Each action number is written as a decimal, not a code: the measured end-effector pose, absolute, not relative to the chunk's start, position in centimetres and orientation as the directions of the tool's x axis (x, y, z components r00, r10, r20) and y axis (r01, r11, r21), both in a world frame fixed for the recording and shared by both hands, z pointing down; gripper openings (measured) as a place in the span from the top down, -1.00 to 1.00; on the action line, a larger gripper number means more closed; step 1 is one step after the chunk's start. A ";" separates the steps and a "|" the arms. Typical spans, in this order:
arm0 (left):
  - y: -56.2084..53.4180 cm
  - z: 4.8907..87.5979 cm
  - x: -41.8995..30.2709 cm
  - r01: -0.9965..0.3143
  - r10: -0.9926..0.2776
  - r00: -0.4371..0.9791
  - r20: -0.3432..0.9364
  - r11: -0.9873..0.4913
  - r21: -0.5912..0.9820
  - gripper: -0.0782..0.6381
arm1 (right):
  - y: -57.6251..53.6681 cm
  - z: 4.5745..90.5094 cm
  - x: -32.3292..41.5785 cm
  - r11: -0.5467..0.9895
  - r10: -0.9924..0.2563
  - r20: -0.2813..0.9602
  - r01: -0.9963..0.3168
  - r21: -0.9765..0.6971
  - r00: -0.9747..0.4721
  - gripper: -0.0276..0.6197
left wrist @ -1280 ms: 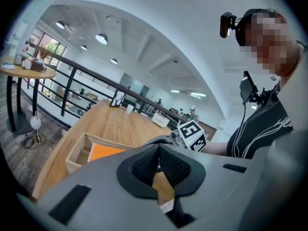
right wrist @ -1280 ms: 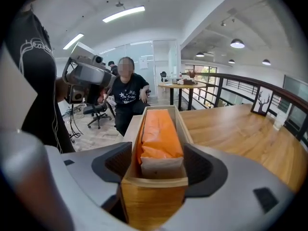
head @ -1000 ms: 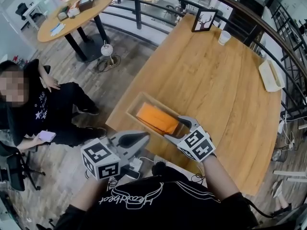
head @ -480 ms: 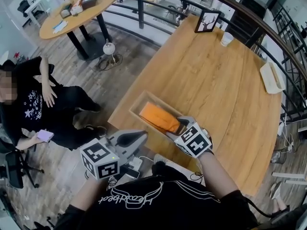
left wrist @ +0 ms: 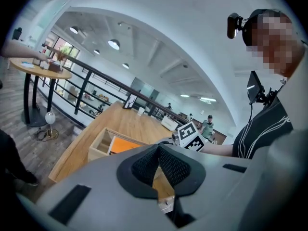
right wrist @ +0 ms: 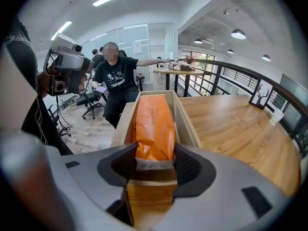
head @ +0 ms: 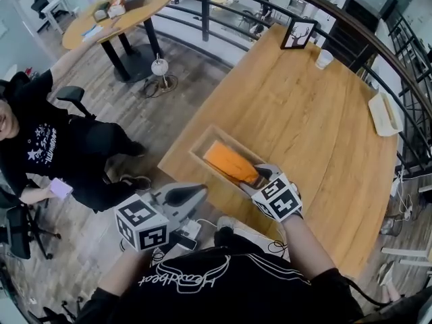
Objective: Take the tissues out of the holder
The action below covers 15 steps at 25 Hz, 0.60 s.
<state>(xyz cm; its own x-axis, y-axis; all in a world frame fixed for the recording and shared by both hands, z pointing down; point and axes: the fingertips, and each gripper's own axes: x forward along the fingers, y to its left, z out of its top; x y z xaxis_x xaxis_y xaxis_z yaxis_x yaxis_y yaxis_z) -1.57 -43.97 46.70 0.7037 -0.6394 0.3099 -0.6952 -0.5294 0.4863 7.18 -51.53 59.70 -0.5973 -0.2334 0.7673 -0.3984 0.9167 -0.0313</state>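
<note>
An orange tissue pack (head: 229,162) lies in a long open wooden holder (head: 201,142) at the near corner of the wooden table. My right gripper (head: 260,176) points down at the pack's near end. In the right gripper view the pack (right wrist: 153,124) runs away along the holder (right wrist: 185,119). Its crumpled near end sits between the pads of my right gripper (right wrist: 154,165), whose jaws have just been closing and now press on both sides. My left gripper (head: 199,193) hangs off the table's near edge, jaws together, holding nothing. The left gripper (left wrist: 156,150) looks toward the holder (left wrist: 98,148).
On the table's far end stand a framed deer picture (head: 300,34), a paper cup (head: 325,58) and a white box (head: 383,113). A black railing (head: 202,5) runs behind the table. A person (head: 40,154) sits on a chair at the left, beside a round table (head: 118,12).
My right gripper's jaws have closed in onto the near end of the orange pack. The seated person at the left has raised an arm toward the round table. My left gripper has barely shifted.
</note>
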 end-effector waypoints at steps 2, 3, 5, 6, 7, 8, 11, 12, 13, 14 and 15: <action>-43.7 46.6 -1.7 -0.698 -0.643 0.700 0.311 -0.525 0.487 0.75 | -51.5 59.5 7.2 0.913 -0.238 0.762 -0.406 -0.036 -0.602 0.22; -43.5 46.6 -1.8 -0.699 -0.643 0.699 0.311 -0.524 0.488 0.75 | -51.5 59.4 7.2 0.911 -0.244 0.758 -0.412 -0.036 -0.605 0.23; -43.0 46.6 -1.9 -0.700 -0.645 0.698 0.311 -0.523 0.487 0.75 | -51.4 59.0 7.2 0.904 -0.266 0.744 -0.427 -0.029 -0.613 0.23; -42.8 46.5 -2.1 -0.701 -0.647 0.697 0.310 -0.523 0.485 0.75 | -51.4 58.6 7.0 0.900 -0.278 0.734 -0.434 -0.026 -0.619 0.23; -42.5 46.4 -2.2 -0.702 -0.648 0.696 0.310 -0.523 0.483 0.75 | -51.5 58.2 6.9 0.897 -0.289 0.725 -0.441 -0.023 -0.626 0.23; -42.2 46.2 -2.4 -0.703 -0.649 0.695 0.309 -0.523 0.482 0.75 | -51.4 57.7 6.8 0.894 -0.300 0.715 -0.448 -0.021 -0.631 0.23; -41.2 45.6 -2.8 -0.704 -0.653 0.694 0.304 -0.528 0.475 0.75 | -51.2 56.1 6.6 0.884 -0.338 0.689 -0.467 -0.001 -0.641 0.23; -40.9 45.4 -2.9 -0.704 -0.655 0.694 0.300 -0.529 0.473 0.75 | -51.1 55.5 6.6 0.881 -0.352 0.680 -0.474 0.007 -0.644 0.23; -40.6 45.2 -3.0 -0.704 -0.657 0.694 0.296 -0.531 0.472 0.75 | -50.9 54.9 6.7 0.876 -0.366 0.668 -0.482 0.012 -0.648 0.23; -40.3 44.9 -3.0 -0.703 -0.659 0.693 0.291 -0.532 0.472 0.75 | -50.7 54.3 6.7 0.870 -0.380 0.656 -0.493 0.014 -0.653 0.23; -40.0 44.7 -3.1 -0.703 -0.661 0.693 0.287 -0.532 0.472 0.75 | -50.4 53.6 6.8 0.863 -0.394 0.640 -0.505 0.011 -0.659 0.23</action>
